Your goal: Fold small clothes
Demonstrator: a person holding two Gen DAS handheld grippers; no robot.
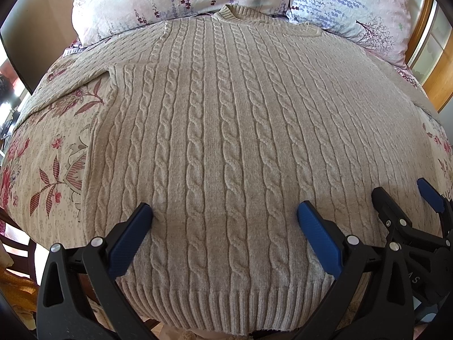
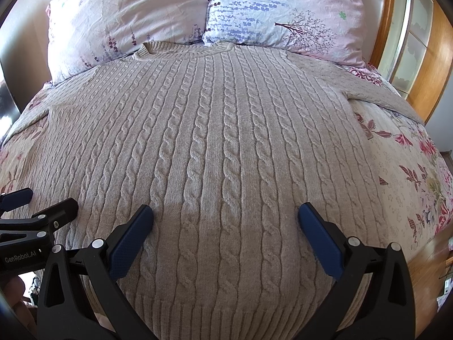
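A beige cable-knit sweater point(image 1: 226, 141) lies flat and face up on the bed point(image 1: 48, 153), with its collar point(image 2: 184, 49) at 12 o'clock, touching the two floral pillows point(image 2: 127, 14), and its ribbed hem point(image 1: 226, 303) at 6 o'clock, nearest to the person. One sleeve point(image 2: 382, 93) goes out toward 2 o'clock over the flowered bedsheet, the other sleeve point(image 1: 65, 85) goes toward 10 o'clock. The left gripper point(image 1: 225, 212) is over the lower part of the sweater, just above the hem, and its blue fingers point(image 1: 130, 240) stand wide apart with only knit fabric between them; they grip nothing. The right gripper point(image 2: 225, 212) is just beside it, at 3 o'clock from the left one, also low over the sweater with the fingers point(image 2: 320, 240) spread wide and nothing held. I cannot tell if the tips touch the fabric. A wooden bed frame point(image 2: 430, 65) is seen at 2 o'clock behind the pillows.
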